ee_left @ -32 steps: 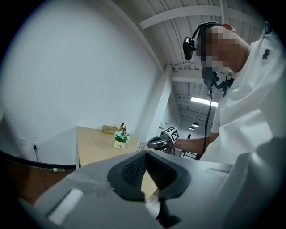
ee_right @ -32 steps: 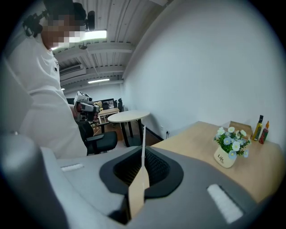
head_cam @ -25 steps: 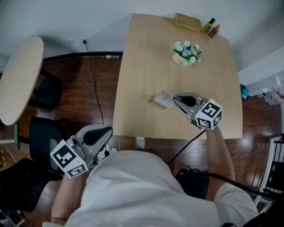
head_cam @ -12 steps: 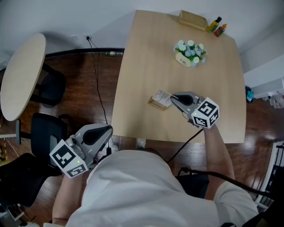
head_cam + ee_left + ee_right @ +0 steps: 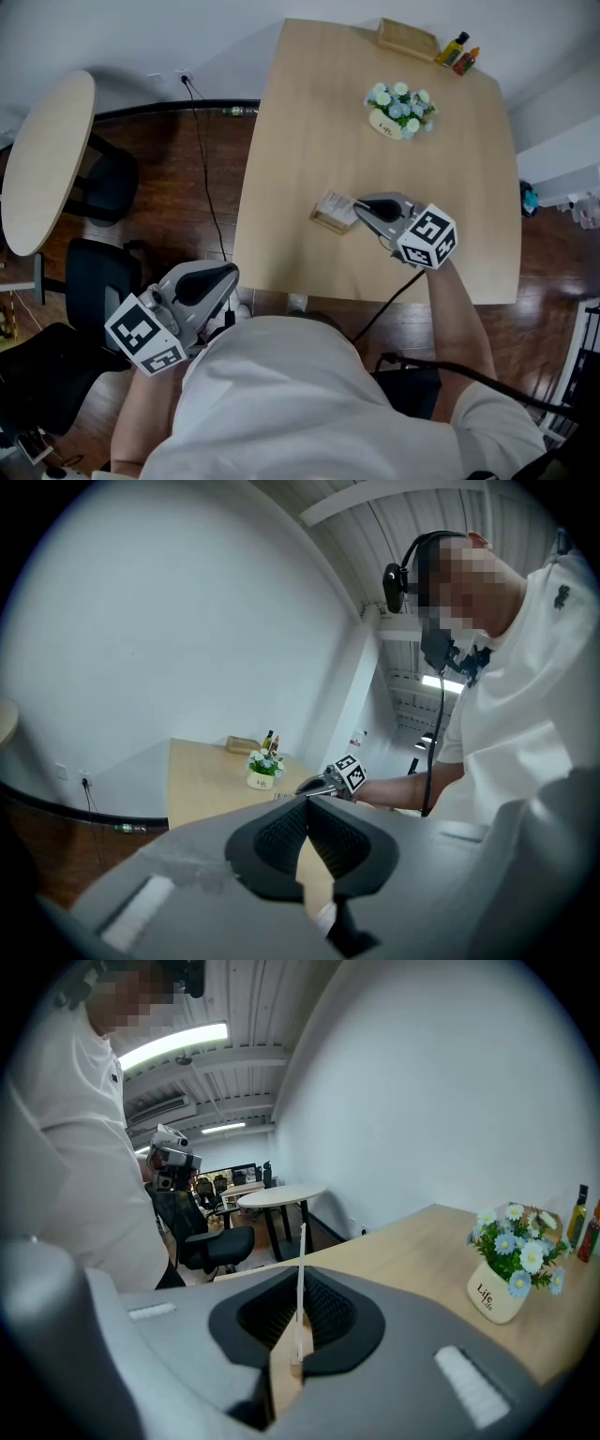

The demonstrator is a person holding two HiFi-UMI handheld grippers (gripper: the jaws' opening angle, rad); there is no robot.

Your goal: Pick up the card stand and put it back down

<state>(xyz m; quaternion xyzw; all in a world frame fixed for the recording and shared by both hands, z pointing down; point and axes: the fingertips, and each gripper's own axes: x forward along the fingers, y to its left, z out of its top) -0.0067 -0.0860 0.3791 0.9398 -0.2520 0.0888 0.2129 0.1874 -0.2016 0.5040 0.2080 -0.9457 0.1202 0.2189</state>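
The right gripper [image 5: 362, 205] has its jaws clenched on the card stand [image 5: 333, 212] near the worktop's [image 5: 300, 122] front edge, a light, stiff, bendable-carded piece probably best pinched low at its wooden base [image 5: 284, 1372]; the left gripper's [image 5: 225, 277] jaws are closed on nothing

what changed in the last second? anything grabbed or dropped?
Right gripper, shut on the card stand throughout, edged slightly left and lower in the head view; the stand barely shifted. Nothing grabbed or released. Left gripper stayed shut and empty off the table's near edge; flower pot and bottles unchanged.
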